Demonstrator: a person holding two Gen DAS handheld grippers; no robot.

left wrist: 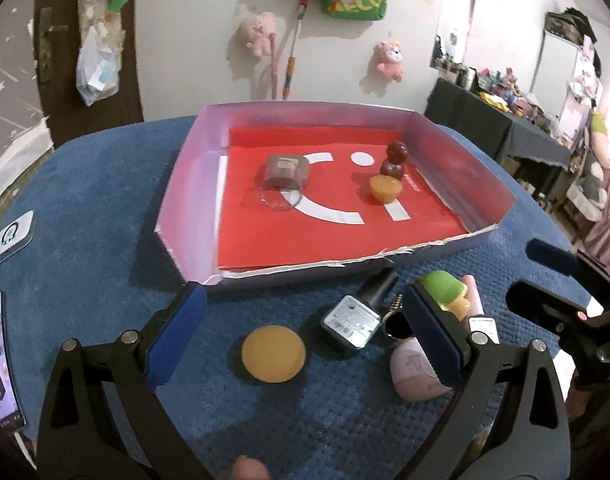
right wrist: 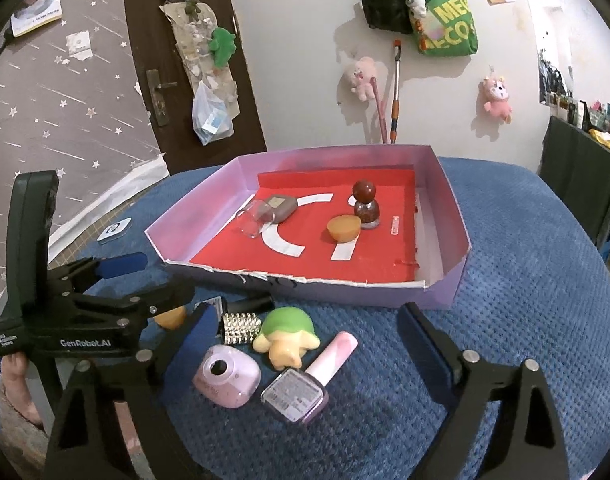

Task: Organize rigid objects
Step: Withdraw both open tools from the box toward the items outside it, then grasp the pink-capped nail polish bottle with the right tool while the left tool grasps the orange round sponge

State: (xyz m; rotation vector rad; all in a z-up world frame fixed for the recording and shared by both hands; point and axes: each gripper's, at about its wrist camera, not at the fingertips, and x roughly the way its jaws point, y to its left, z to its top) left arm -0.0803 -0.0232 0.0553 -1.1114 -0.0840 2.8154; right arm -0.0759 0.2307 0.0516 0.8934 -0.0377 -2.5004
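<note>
In the left wrist view my left gripper (left wrist: 305, 320) stands open low over the blue cloth. A yellow disc (left wrist: 273, 354) and a black nail polish bottle (left wrist: 357, 316) lie between its fingers, untouched. In the right wrist view my right gripper (right wrist: 311, 332) is open over a green-and-yellow turtle toy (right wrist: 287, 332), a pink nail polish bottle (right wrist: 305, 384), a lilac toy camera (right wrist: 229, 380) and a studded cap (right wrist: 241, 326). Its pads touch none of them. Behind stands the lilac tray (right wrist: 445, 280) with a red floor, holding a tipped glass jar (right wrist: 257, 216), a brown bottle (right wrist: 367, 204) and an orange cup (right wrist: 343, 228).
The two grippers sit side by side, the left gripper (right wrist: 145, 280) close to the right one's left finger. A phone (left wrist: 1, 360) and a white device (left wrist: 13, 236) lie at the cloth's left edge. The tray's near wall (left wrist: 305, 274) is just beyond the loose items.
</note>
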